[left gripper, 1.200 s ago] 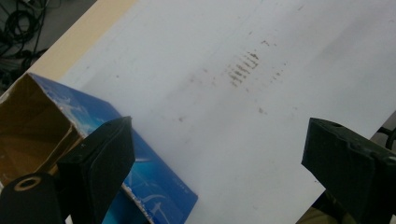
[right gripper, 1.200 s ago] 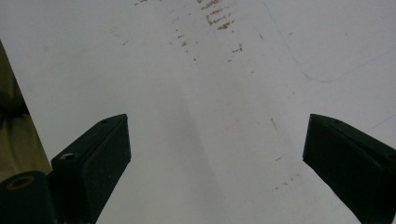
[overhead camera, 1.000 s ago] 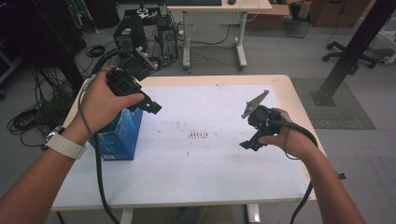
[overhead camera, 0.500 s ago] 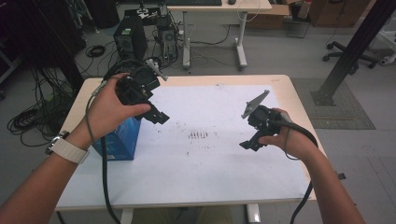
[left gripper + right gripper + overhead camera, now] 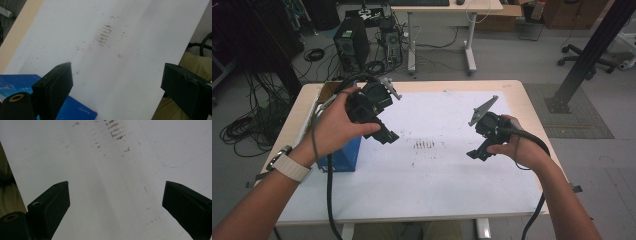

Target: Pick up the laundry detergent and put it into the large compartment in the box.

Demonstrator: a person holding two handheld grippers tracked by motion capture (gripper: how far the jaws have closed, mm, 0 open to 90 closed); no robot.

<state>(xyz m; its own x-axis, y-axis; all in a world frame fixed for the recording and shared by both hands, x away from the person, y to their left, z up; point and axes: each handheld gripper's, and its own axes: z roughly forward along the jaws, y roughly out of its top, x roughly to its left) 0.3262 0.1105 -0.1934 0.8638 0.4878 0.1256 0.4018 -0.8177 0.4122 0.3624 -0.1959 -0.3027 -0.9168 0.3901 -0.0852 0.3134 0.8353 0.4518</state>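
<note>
My left gripper hangs over the white sheet, just right of a blue box at the table's left side. Its jaws stand wide apart, have just been closing slightly, and have nothing between them. The blue box's corner lies under the left jaw. My right gripper hovers over the sheet's right part and tilts down. It is open, with bare sheet below it. Brown smudges mark the sheet between the two grippers.
The wooden table ends close beyond the sheet on every side. A brown carton sits at the back left corner. Behind the table are a computer tower, cables, another desk, and a black post.
The left hand has moved right and lower, from above the blue box to over the sheet, turning the gripper. The right hand has stayed in place.
</note>
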